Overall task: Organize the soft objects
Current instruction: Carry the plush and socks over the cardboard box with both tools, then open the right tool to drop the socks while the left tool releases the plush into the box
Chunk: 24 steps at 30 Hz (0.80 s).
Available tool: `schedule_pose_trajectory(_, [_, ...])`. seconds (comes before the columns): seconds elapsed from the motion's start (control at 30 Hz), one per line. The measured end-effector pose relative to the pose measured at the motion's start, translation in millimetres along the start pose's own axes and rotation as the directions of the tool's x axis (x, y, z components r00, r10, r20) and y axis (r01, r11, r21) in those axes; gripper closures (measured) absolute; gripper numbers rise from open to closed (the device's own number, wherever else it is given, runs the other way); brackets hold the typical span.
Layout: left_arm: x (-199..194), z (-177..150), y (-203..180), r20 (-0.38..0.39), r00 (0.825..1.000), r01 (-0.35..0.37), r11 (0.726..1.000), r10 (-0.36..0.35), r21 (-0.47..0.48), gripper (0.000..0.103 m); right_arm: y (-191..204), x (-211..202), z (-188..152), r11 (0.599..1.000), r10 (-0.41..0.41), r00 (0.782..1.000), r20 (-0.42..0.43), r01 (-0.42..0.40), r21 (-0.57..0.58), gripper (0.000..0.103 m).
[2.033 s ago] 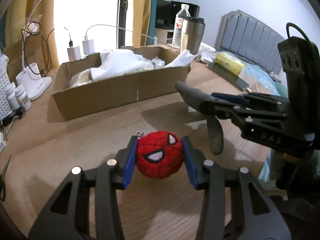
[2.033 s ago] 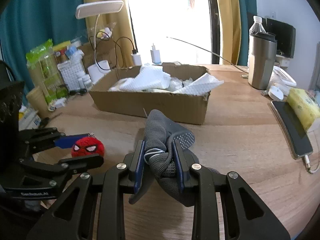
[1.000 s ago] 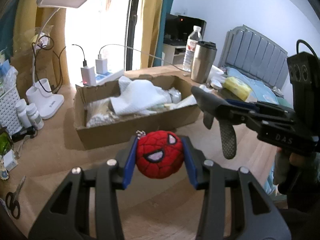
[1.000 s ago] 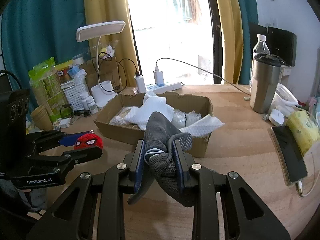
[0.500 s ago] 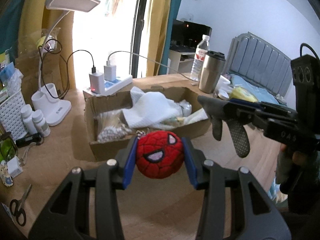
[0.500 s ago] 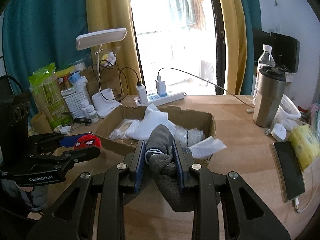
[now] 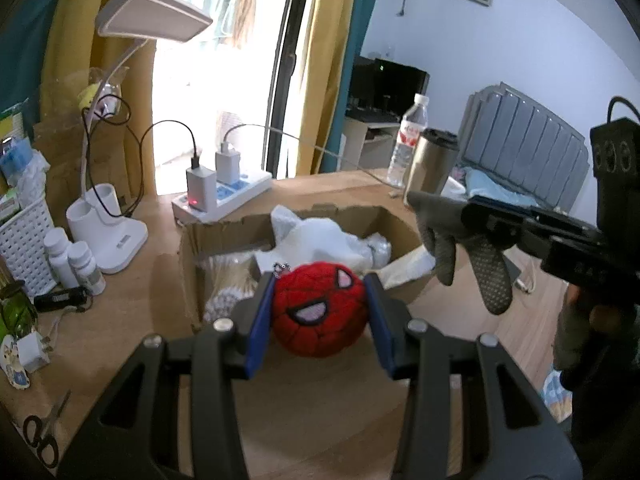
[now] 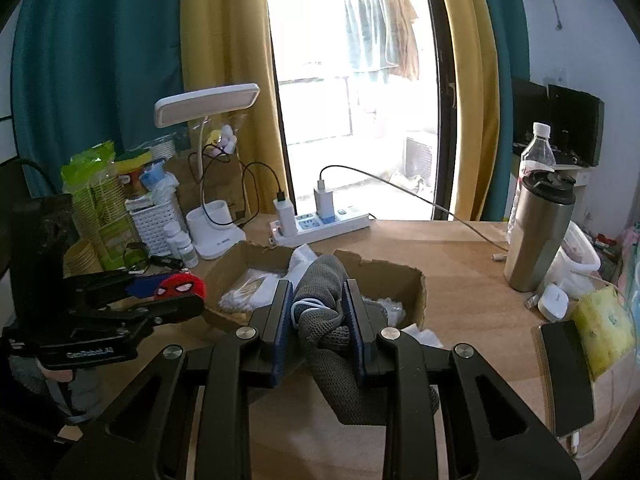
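My left gripper is shut on a red Spider-Man plush ball, held in the air above the near edge of an open cardboard box. My right gripper is shut on a grey sock with a white cable tangled in it, held over the box. The sock hangs from the right gripper in the left wrist view. The plush ball shows in the right wrist view. The box holds white paper and plastic bags.
On the wooden desk stand a white lamp, a power strip with chargers, a steel tumbler, a water bottle, pill bottles, a white basket, scissors and a phone.
Both grippers have risen and moved forward toward the box, each still holding its object. The box now lies lower and closer beneath them.
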<state>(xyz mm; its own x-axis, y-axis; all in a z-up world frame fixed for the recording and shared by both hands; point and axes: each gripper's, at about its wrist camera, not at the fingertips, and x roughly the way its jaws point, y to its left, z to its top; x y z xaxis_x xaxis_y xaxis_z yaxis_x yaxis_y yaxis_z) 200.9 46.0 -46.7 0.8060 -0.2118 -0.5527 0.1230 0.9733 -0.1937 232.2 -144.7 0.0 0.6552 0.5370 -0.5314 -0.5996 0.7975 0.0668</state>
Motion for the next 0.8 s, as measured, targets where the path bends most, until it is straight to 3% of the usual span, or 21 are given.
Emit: schedule_pose_trajectory(0.8, [18.4,10.9,27.6,0.013,0.999,-0.040,0.999,0.040,-0.037,0.058,-41.5,62.1,10.9,0.997,-0.054,0.998,-0.037,0.056,0.057,0.076])
